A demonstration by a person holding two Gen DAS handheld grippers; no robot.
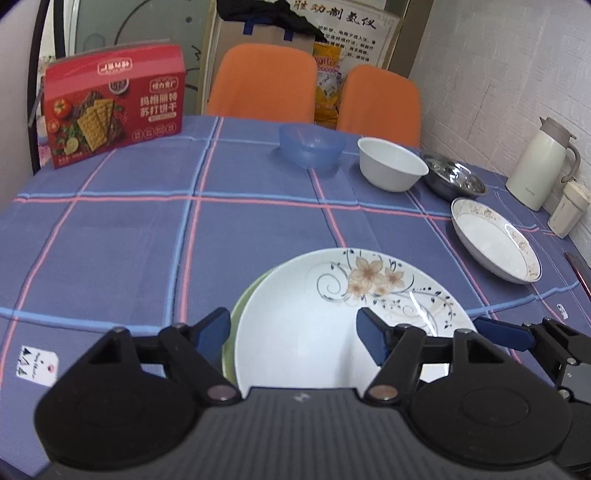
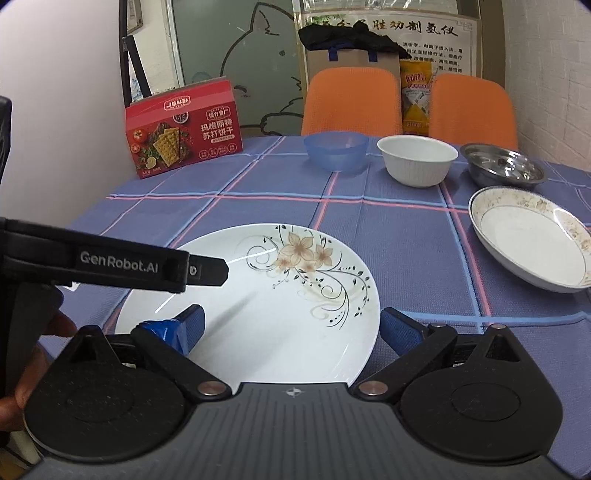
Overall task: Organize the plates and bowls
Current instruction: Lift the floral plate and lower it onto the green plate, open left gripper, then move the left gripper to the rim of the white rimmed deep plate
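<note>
Two views: on the left wrist, my left gripper (image 1: 293, 334) is hanging spread over the flowered plate (image 1: 332, 325), which is stacked on a green plate (image 1: 236, 332). On the right wrist, my right gripper (image 2: 291, 328) is straddling the flowered plate (image 2: 266, 288), fingers spread.

— What are you facing past the tabletop (image 2: 280, 184)?

— You're looking at two orange chairs (image 2: 351, 101) pushed in at its far edge, a frosted glass panel (image 2: 236, 55) with a cat outline standing behind them.

— And the cloth?

— A blue checked tablecloth (image 1: 110, 240) is covering it, pink and pale-blue lines crossing.

— The walls?

— A white textured wall (image 1: 498, 74) is running along your right; a poster (image 2: 424, 33) with Chinese lettering is hanging behind the chairs.
</note>
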